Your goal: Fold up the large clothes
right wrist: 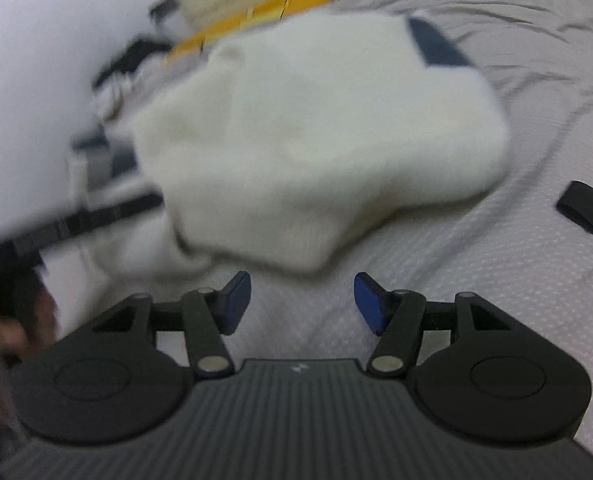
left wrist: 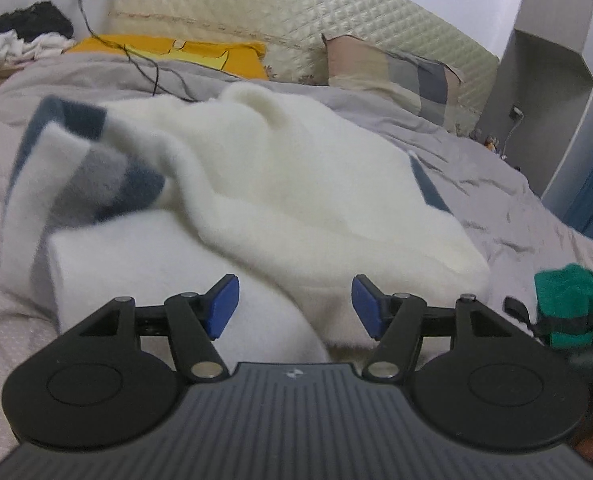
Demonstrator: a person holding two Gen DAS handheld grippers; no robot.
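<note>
**Fleece heaped ahead of parted jaws**

The left gripper stands with jaws apart, gripping nothing. Just beyond its blue pads lies the white fleece garment (blue-grey patches on its left) on the grey bed. A green cloth sits right.

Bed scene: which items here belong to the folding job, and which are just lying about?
Part of the job:
- white fleece garment with blue and grey patches
- left claw, open
- right claw, open

Lying about:
- yellow cloth
- checked pillow
- black cable
- heap of dark and white clothes
- green cloth
</note>
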